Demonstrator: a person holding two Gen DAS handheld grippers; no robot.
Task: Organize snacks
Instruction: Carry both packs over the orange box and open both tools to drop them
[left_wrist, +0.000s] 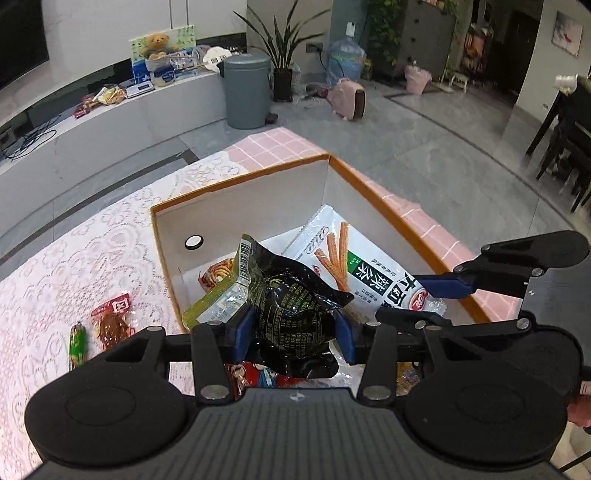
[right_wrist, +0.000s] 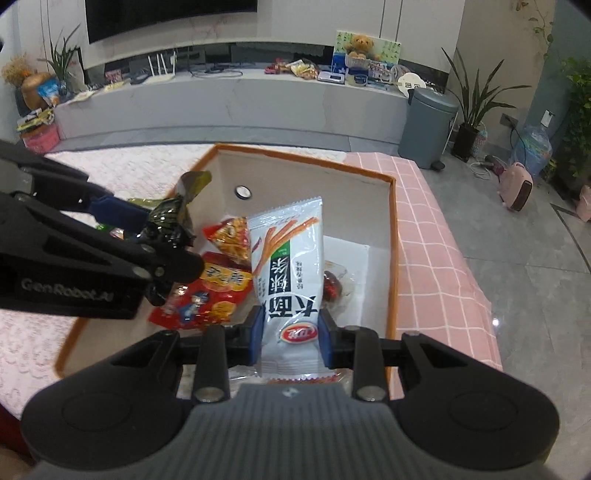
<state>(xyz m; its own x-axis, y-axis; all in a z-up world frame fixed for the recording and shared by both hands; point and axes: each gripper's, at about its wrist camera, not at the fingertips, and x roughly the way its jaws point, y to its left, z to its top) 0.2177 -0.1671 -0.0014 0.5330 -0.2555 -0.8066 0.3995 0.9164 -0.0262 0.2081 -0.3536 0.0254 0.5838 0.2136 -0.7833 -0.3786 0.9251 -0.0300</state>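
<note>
Both packets were held over the orange-rimmed box (right_wrist: 392, 236) for dropping in: left gripper (left_wrist: 293, 332) jaws clamped on the black packet (left_wrist: 291, 306), right gripper (right_wrist: 291, 334) jaws on the white packet (right_wrist: 286, 258).

Place: a home living room.
TV: a big dark screen (right_wrist: 170, 14) on a pale wall.
Ledge: a long low shelf (right_wrist: 229, 96) under it, with a teddy bear (right_wrist: 360, 46), snack packs and cables.
Floor: grey tiles (left_wrist: 424, 147) — a bin (left_wrist: 245, 90), potted plants (left_wrist: 282, 48), a water jug (left_wrist: 345, 61), a pink heater (left_wrist: 349, 98).
Side: dark dining chairs (left_wrist: 565, 147).
Counter: lace and pink-check cloth (left_wrist: 92, 258).
</note>
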